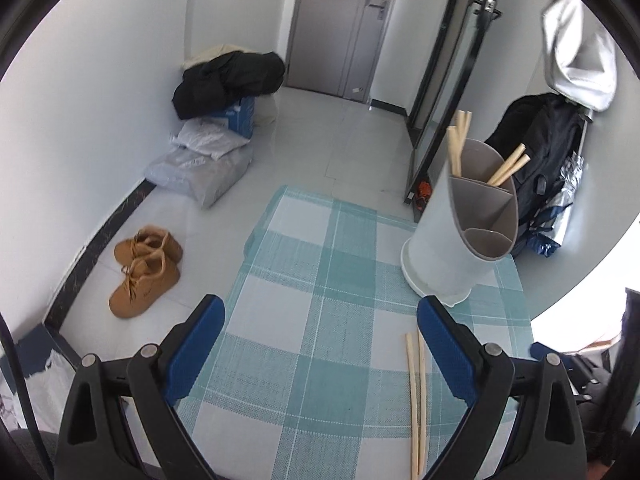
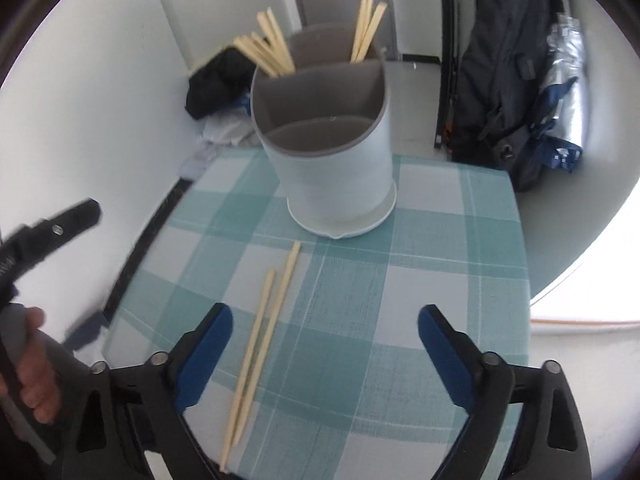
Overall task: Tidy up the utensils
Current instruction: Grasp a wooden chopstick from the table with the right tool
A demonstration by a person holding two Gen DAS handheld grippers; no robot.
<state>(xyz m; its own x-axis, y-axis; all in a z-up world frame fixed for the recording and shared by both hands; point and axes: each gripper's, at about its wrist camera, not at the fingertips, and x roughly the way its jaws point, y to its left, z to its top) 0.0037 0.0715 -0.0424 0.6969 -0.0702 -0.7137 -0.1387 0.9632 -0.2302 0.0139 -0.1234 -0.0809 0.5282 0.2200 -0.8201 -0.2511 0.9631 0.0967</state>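
A white utensil holder [image 2: 336,160] with grey inner compartments stands at the far side of a small table under a teal checked cloth [image 2: 360,300]. Several wooden chopsticks [image 2: 272,50] stick out of its back compartments. Two loose chopsticks [image 2: 262,344] lie side by side on the cloth, just inside the left finger of my right gripper [image 2: 325,328], which is open and holds nothing. In the left wrist view the same holder [image 1: 460,232] is at the right, and the loose pair [image 1: 416,400] lies by the right finger of my left gripper [image 1: 320,320], also open and empty.
A dark backpack [image 2: 516,68] leans beside a silver bag at the right of the table. Tan boots [image 1: 144,272], plastic bags and a black jacket [image 1: 228,80] lie on the floor at the left wall. A person's hand [image 2: 32,364] grips the left tool's handle.
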